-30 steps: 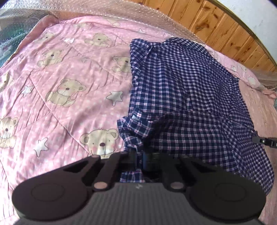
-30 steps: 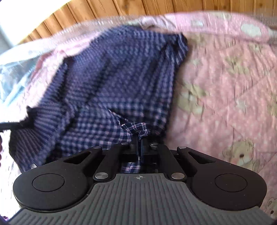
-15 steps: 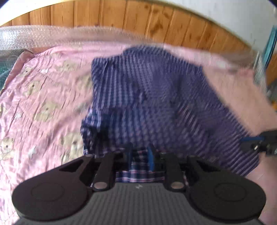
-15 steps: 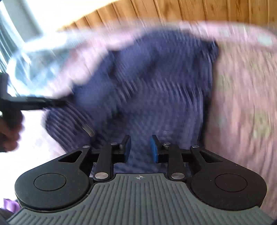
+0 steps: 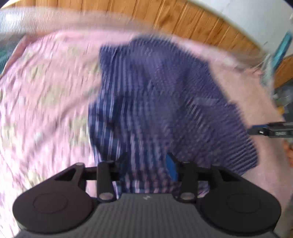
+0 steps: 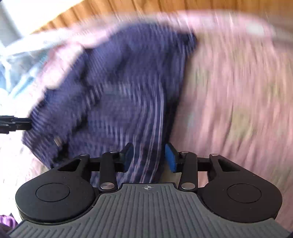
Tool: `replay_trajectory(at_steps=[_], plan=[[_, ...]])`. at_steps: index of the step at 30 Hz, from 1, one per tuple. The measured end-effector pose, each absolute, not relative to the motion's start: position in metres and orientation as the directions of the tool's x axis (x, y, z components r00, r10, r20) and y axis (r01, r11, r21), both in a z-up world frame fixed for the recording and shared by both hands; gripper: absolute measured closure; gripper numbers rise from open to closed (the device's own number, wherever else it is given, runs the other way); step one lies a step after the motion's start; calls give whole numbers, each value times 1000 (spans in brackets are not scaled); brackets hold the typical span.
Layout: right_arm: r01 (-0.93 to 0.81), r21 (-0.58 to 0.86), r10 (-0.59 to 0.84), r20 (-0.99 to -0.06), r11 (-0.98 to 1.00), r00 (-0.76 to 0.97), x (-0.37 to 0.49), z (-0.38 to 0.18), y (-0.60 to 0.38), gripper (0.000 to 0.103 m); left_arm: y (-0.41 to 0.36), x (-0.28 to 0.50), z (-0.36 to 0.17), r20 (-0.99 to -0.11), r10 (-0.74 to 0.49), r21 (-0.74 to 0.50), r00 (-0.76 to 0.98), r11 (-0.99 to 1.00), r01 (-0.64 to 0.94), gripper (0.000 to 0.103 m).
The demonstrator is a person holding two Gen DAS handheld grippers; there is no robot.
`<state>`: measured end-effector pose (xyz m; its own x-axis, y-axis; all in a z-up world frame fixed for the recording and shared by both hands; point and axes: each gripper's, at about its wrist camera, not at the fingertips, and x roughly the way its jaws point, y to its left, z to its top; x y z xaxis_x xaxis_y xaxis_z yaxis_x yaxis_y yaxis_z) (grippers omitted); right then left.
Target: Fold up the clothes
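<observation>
Two views show the pink quilt (image 5: 45, 109) under the plaid shirt (image 5: 155, 91); only the left view shows the teal object (image 5: 282, 49). Left claw (image 5: 146, 163) and right claw (image 6: 149, 157), clenched on fabric earlier, are opening, released.

Looked like a home bedroom: a bed spread with a pink quilt (image 5: 47, 102) carrying a pale printed pattern, a wood-panelled wall (image 5: 164, 16) of warm orange boards close behind it, a white wall (image 5: 247, 22) above, and a dark checked shirt (image 6: 119, 82) lying on the quilt.
</observation>
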<state>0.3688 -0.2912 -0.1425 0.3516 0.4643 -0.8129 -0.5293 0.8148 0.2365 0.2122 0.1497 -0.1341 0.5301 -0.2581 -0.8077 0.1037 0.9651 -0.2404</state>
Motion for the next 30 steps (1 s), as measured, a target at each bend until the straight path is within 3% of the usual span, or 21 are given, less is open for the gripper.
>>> replay_trajectory(at_steps=[1, 3, 6, 14, 18, 23, 24, 25, 26, 27, 28, 30], plan=[[-559, 229, 485, -794, 797, 366, 380, -131, -294, 46, 157, 218, -120, -790, -263, -241, 553, 964, 114, 32], [-594, 209, 496, -784, 777, 373, 418, -119, -291, 44, 169, 247, -104, -771, -242, -219, 589, 969, 112, 21], [-606, 184, 495, -772, 774, 398, 490, -115, -284, 43, 188, 306, -97, -767, -209, -189, 607, 977, 97, 14], [-721, 148, 521, -789, 677, 327, 632, -140, -217, 43, 211, 465, -145, -837, -144, -148, 527, 988, 35, 15], [-779, 164, 547, -797, 605, 257, 668, -155, -183, 41, 218, 501, -166, -853, -118, -140, 509, 990, -5, 16], [-814, 190, 546, -819, 549, 178, 693, -178, -153, 41, 224, 538, -194, -863, -189, -217, 468, 976, -7, 17], [-817, 198, 544, -824, 542, 162, 695, -184, -148, 42, 222, 538, -195, -858, -181, -206, 480, 979, 2, 19], [-820, 206, 541, -828, 535, 145, 697, -190, -144, 59, 220, 539, -196, -853, -174, -193, 492, 981, 11, 26], [-824, 202, 528, -839, 529, 134, 695, -194, -141, 75, 217, 539, -197, -848, -167, -181, 504, 983, 20, 41], [-829, 198, 515, -848, 523, 123, 694, -199, -137, 100, 215, 540, -198, -847, -166, -174, 505, 984, 32, 80], [-842, 172, 508, -850, 511, 135, 689, -200, -135, 101, 215, 541, -198, -848, -164, -170, 503, 985, 34, 99], [-850, 159, 536, -828, 502, 162, 680, -191, -137, 103, 213, 538, -193, -838, -169, -166, 519, 985, 52, 100]])
